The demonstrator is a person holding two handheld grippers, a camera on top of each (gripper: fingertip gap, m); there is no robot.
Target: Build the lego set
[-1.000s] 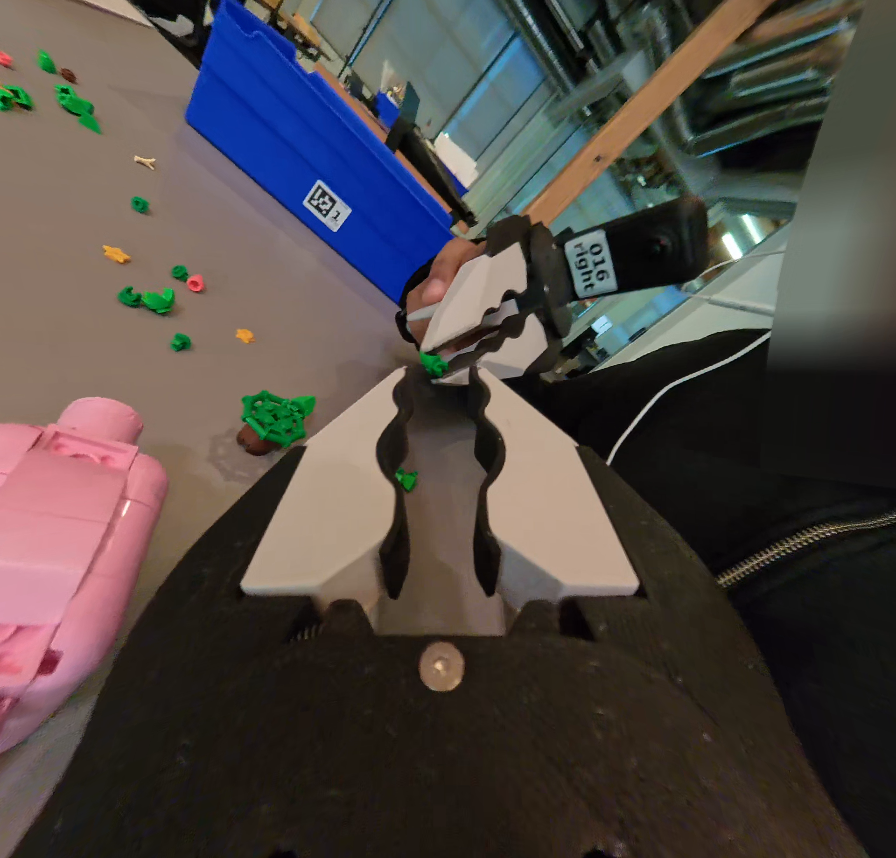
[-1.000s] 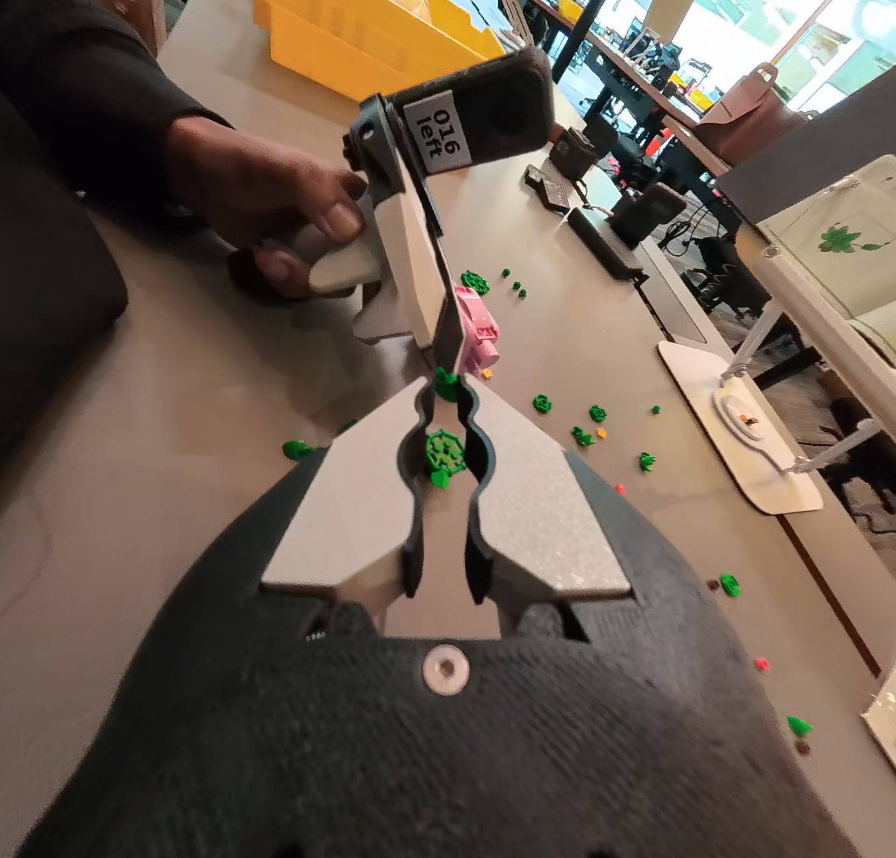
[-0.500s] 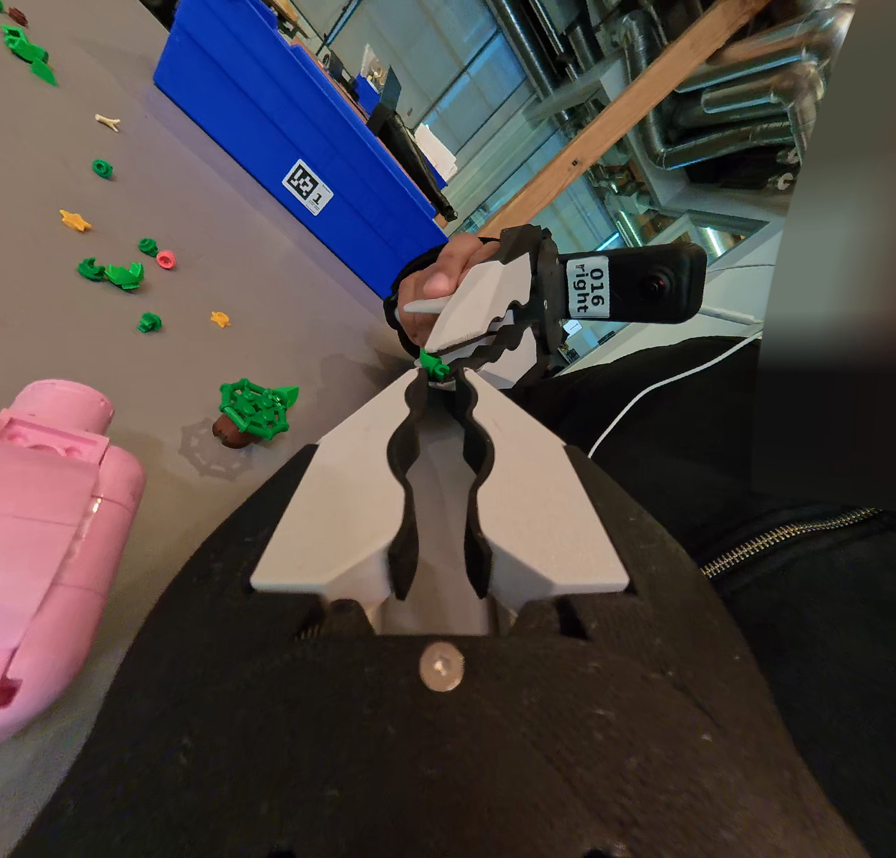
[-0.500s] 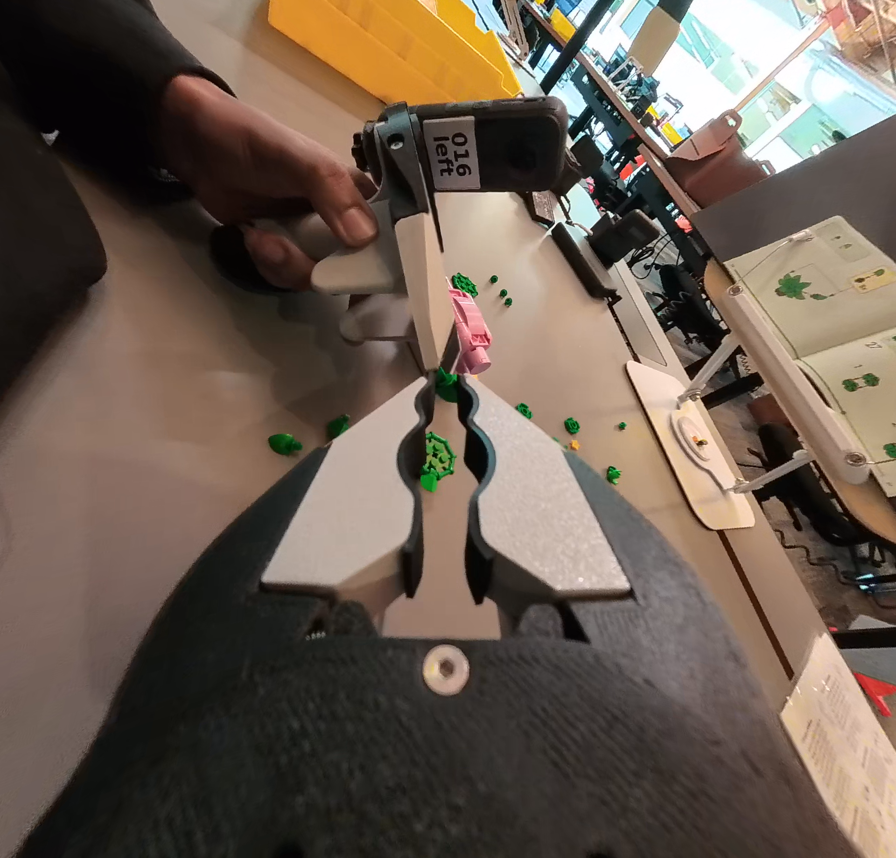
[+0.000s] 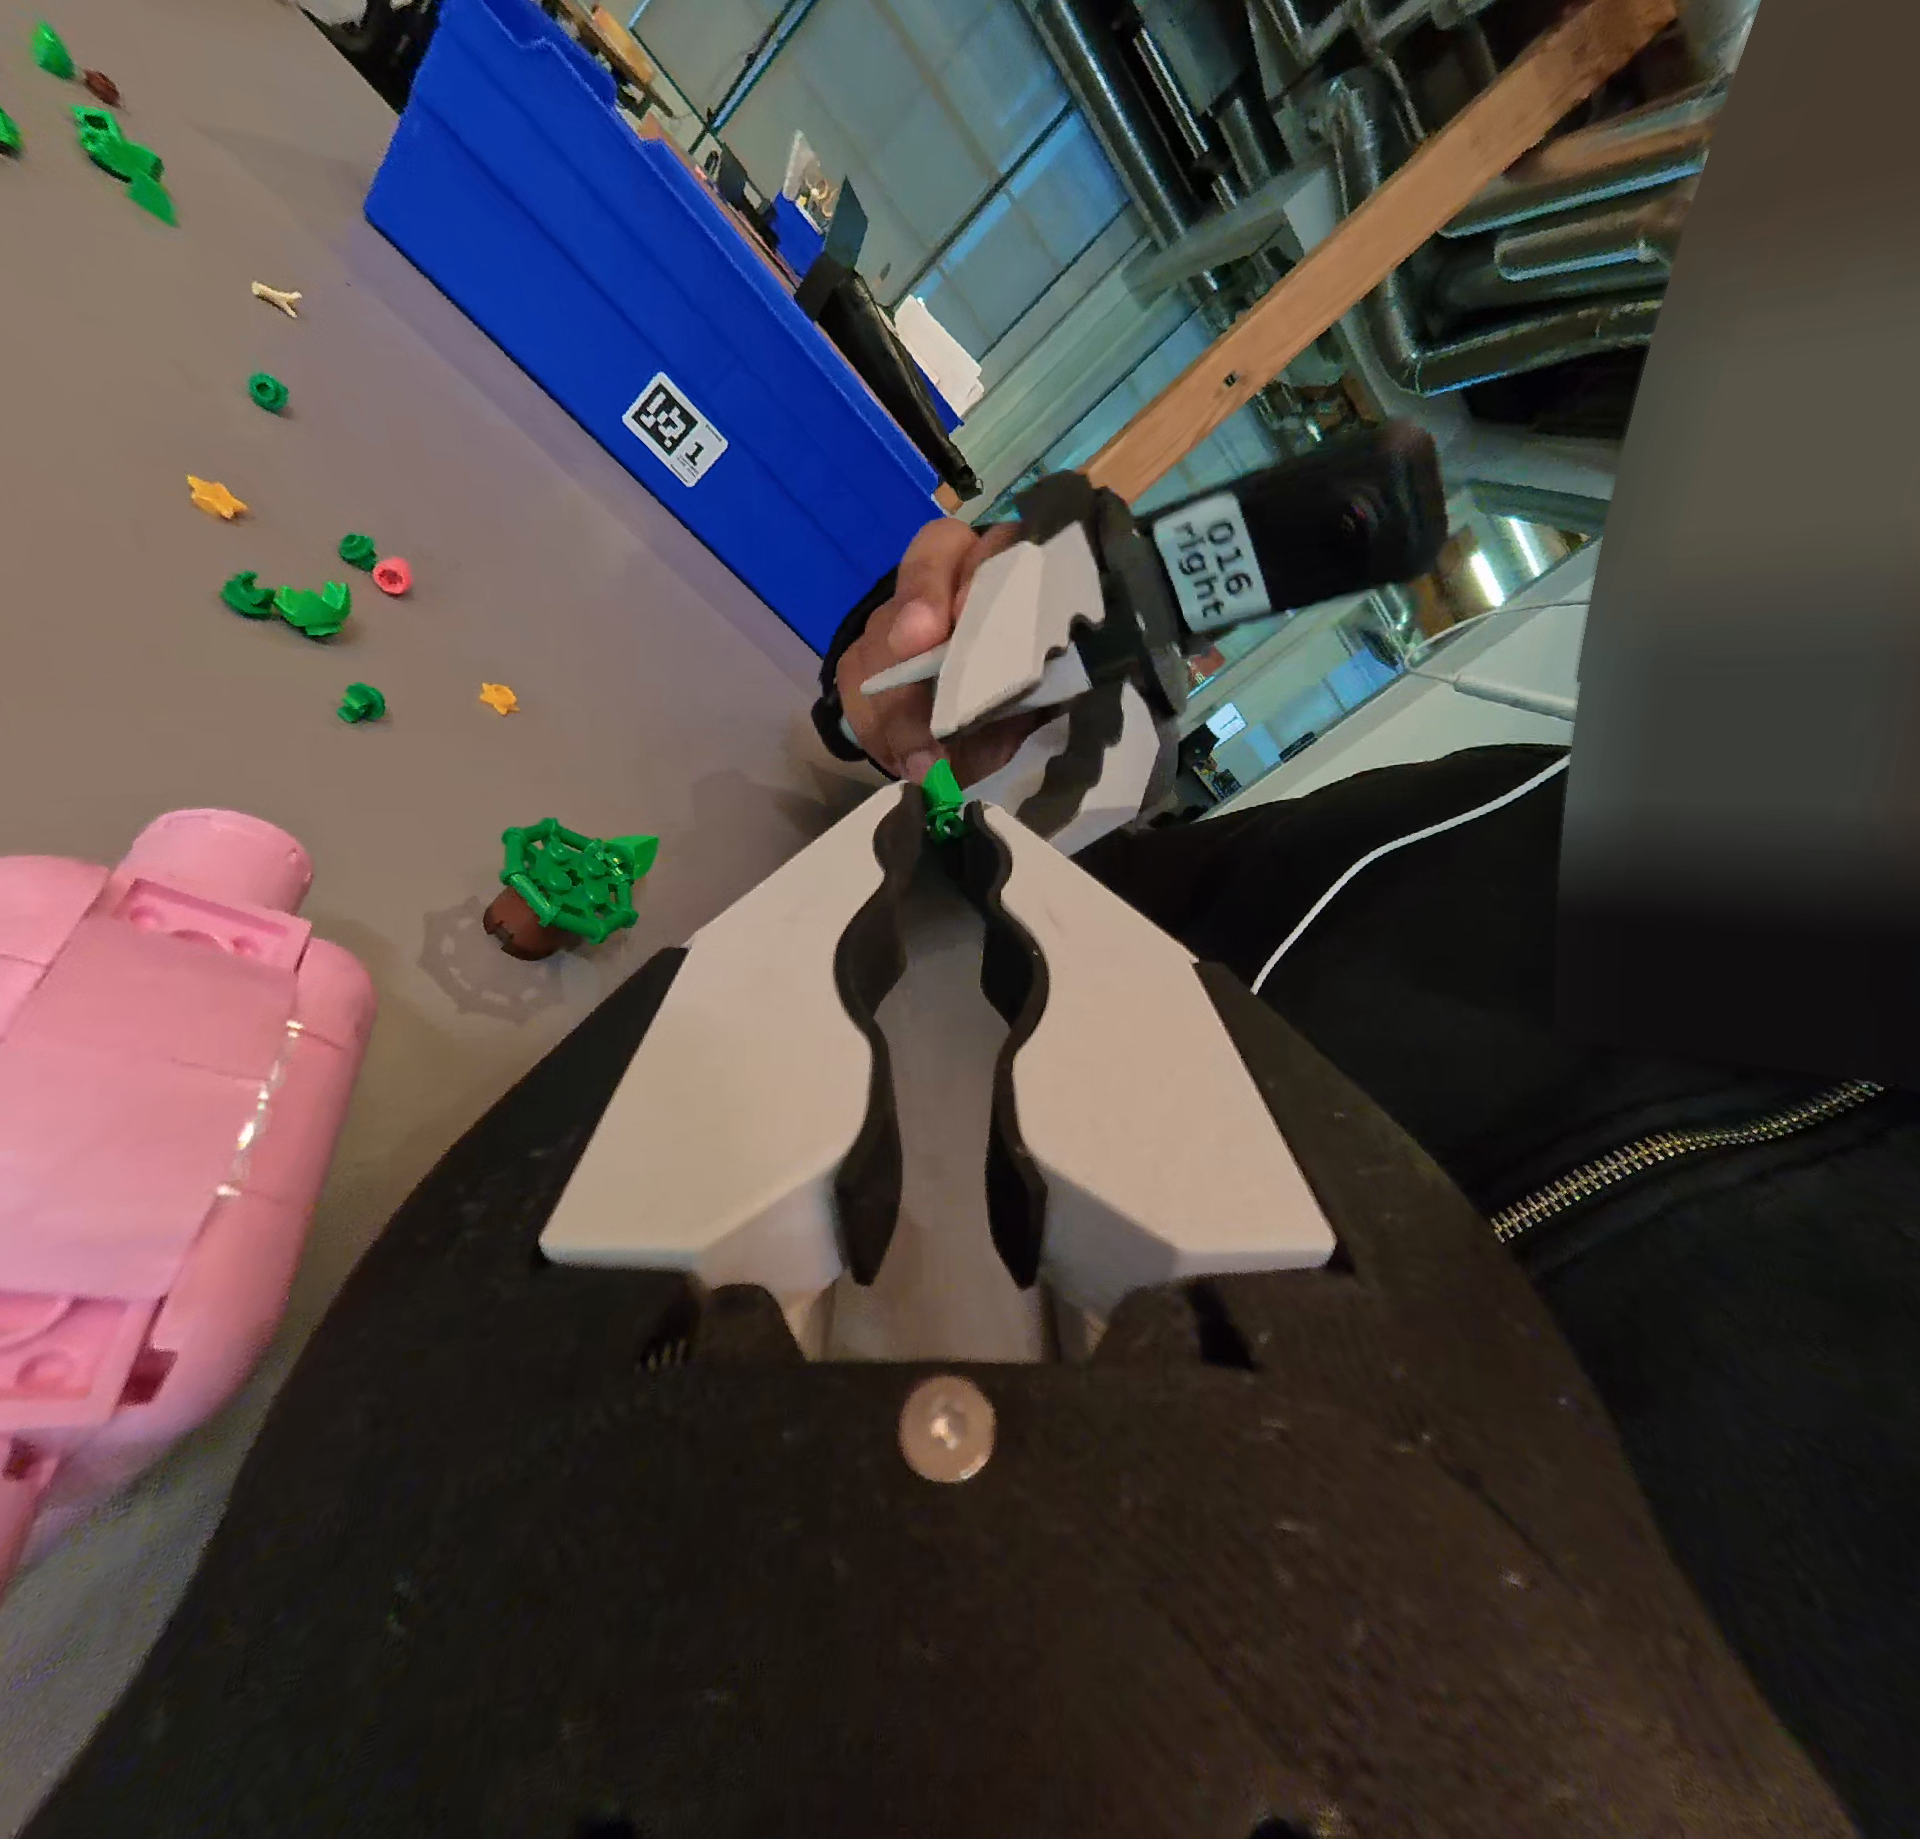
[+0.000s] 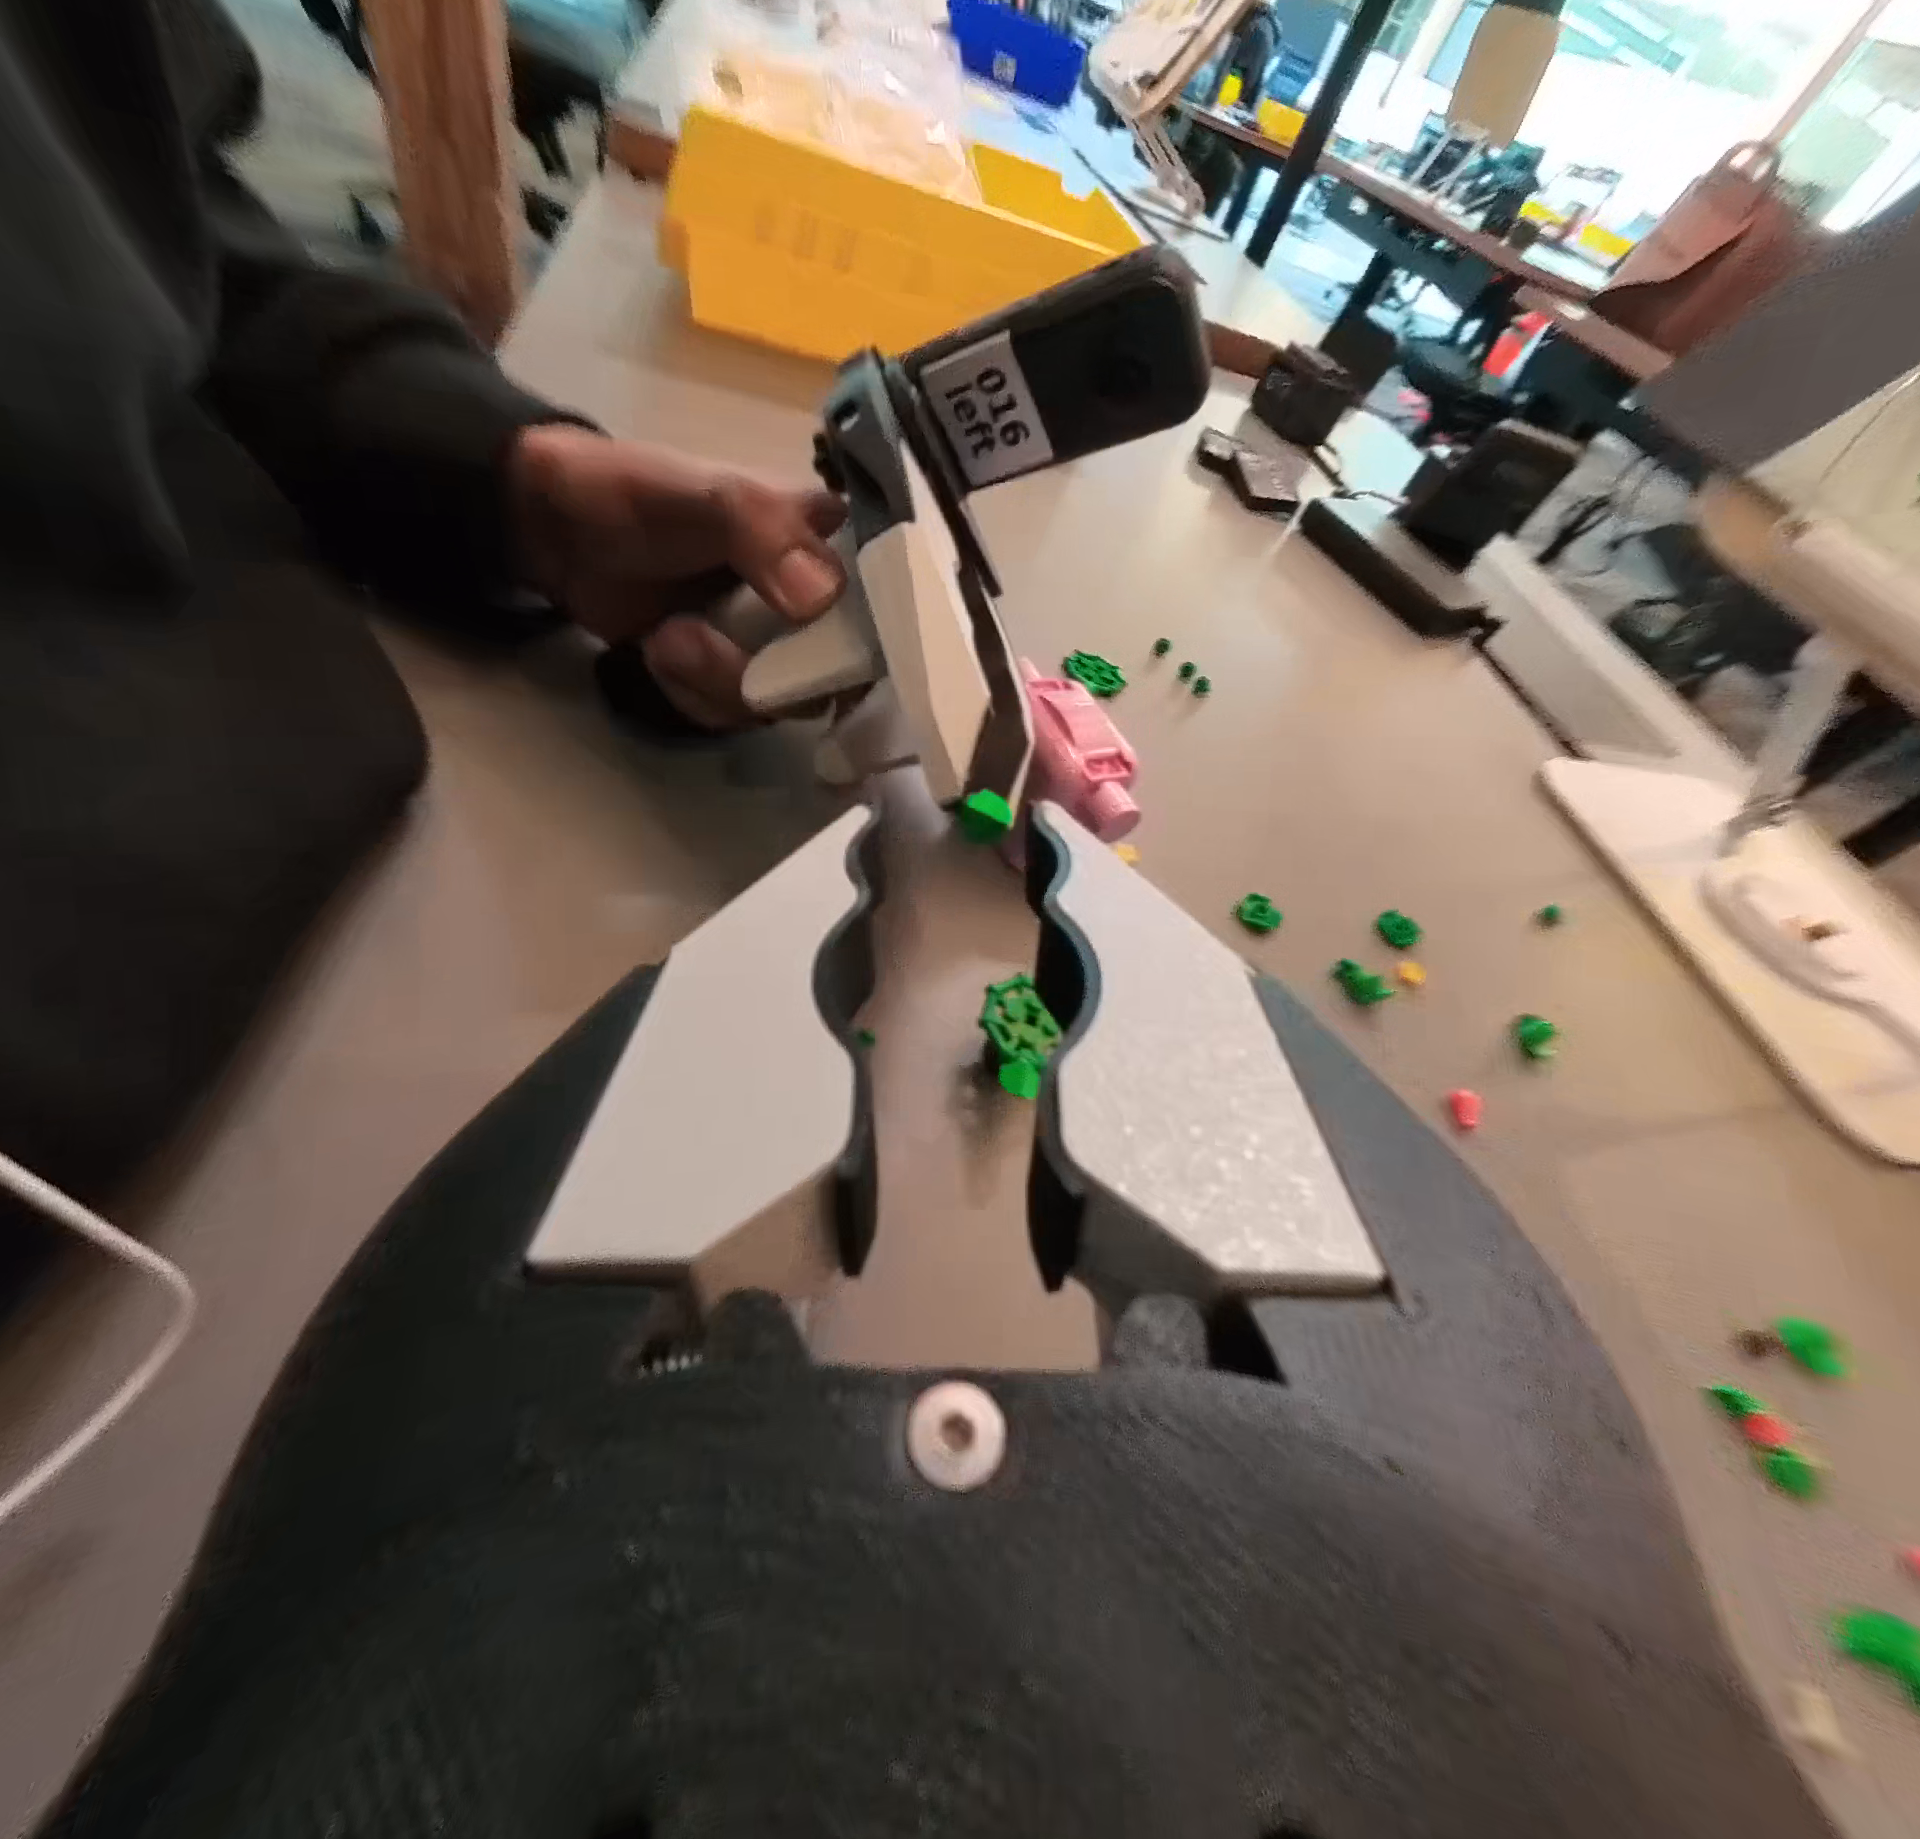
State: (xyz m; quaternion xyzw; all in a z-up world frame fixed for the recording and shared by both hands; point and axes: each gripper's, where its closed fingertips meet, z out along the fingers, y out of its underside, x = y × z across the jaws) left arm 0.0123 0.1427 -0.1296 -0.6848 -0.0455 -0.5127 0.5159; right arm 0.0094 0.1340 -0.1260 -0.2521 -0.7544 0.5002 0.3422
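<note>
Lego pieces are lying scattered over the grey counter [image 5: 582, 584], and one small green piece [image 5: 941, 810] is sitting pinched at the very tips of the left gripper [image 5: 943, 818], whose fingers [image 5: 769, 1051] are closing down on it. In the right wrist view the same green piece [image 6: 983, 815] is showing at the tip of the left gripper [image 6: 977, 802], raised above the counter. The right gripper [image 6: 951, 833] is standing with its fingers [image 6: 1164, 1083] parted and holding nothing, its tips just beside the piece. A green web-like piece on a brown stub [image 5: 566, 885] is resting on the counter near the left gripper, with a pink lego build [image 5: 135, 1083] beside it. A blue bin [image 5: 623, 335] is standing farther back, and a yellow bin [image 6: 862, 251] is sitting beyond the person's hand [image 6: 675, 563]
</note>
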